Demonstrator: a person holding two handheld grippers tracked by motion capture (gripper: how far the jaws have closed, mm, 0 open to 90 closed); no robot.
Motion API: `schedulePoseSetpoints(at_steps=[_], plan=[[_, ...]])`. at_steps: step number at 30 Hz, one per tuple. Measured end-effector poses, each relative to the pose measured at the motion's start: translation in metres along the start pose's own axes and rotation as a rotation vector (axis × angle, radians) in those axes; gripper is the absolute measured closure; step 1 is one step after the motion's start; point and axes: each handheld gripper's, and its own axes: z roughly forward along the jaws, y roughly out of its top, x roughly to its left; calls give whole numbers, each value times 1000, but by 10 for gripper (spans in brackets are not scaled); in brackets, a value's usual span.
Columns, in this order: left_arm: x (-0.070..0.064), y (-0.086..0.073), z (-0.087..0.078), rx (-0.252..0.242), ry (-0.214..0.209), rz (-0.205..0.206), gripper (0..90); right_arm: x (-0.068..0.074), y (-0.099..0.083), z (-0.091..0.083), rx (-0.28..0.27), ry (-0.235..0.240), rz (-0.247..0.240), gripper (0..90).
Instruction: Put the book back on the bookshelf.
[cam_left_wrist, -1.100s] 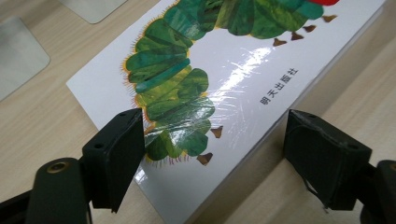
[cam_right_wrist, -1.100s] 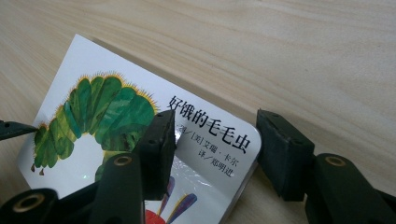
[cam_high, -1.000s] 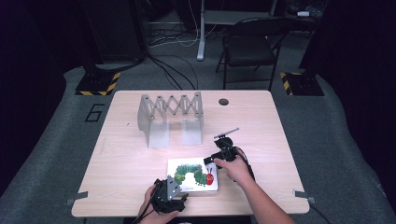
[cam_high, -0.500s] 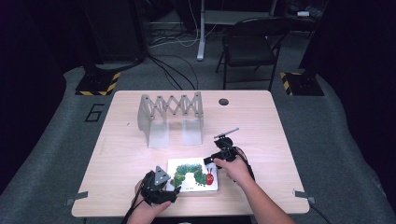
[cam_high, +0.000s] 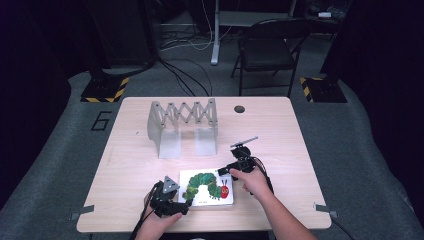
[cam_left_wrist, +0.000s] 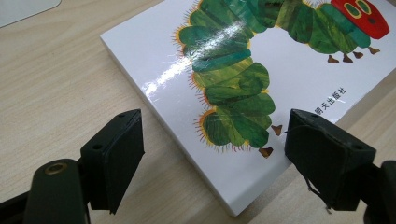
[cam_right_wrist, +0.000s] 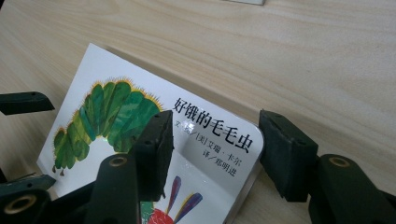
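Worktop (cam_high: 135, 165): pale wood-grain finish, smooth, matt, fine streaks running along it. Book (cam_left_wrist: 289, 79): board cover, white, high gloss, glare patch across green caterpillar print; edges thick, plain white. Left claw (cam_left_wrist: 210, 154): black matt plastic jaws, flat pads with dull rubbery look, brass-coloured metal inserts at screw holes. Right claw (cam_right_wrist: 212, 149): same black matt plastic, pads faintly grainy. Expanding rack (cam_high: 182, 125) at far side of worktop: grey, satin sheen, looks like metal. Floor (cam_high: 60, 165): grey carpet, rough, speckled.

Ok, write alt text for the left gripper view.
A white picture book with a green caterpillar on its cover lies flat on a light wooden table. The left gripper is open, its two black fingers straddling the book's near corner.
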Motion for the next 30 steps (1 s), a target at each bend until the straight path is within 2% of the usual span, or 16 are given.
schedulePoseSetpoints(at_steps=[1, 6, 7, 15, 17, 21, 25, 27, 29, 30], plan=[[0, 0, 0, -4, -2, -8, 191, 2, 0, -1, 1, 4, 16, 464], [0, 0, 0, -3, -2, 1, 192, 4, 0, -4, -10, -5, 1, 466], [0, -1, 1, -9, -7, -12, 193, 5, 0, -4, -9, -7, 2, 467], [0, -1, 2, -16, -11, -18, 197, 8, 0, -9, -12, -12, -18, 480], [1, -1, 2, -3, -15, 4, 197, 9, 0, -10, -14, -16, -19, 481], [-2, 0, 4, -13, -16, -9, 197, 11, -1, -14, -21, -17, -32, 486], [-2, 1, 5, -13, -18, -5, 196, 12, -2, -15, -23, -16, -24, 486], [0, 1, 5, 0, -30, -6, 196, 13, -2, -17, -31, -15, -32, 488], [0, 2, 6, -11, -36, -19, 194, 14, -2, -18, -28, -16, -31, 487], [1, 2, 6, 4, -44, -11, 187, 15, -3, -19, -34, -21, -35, 487]])
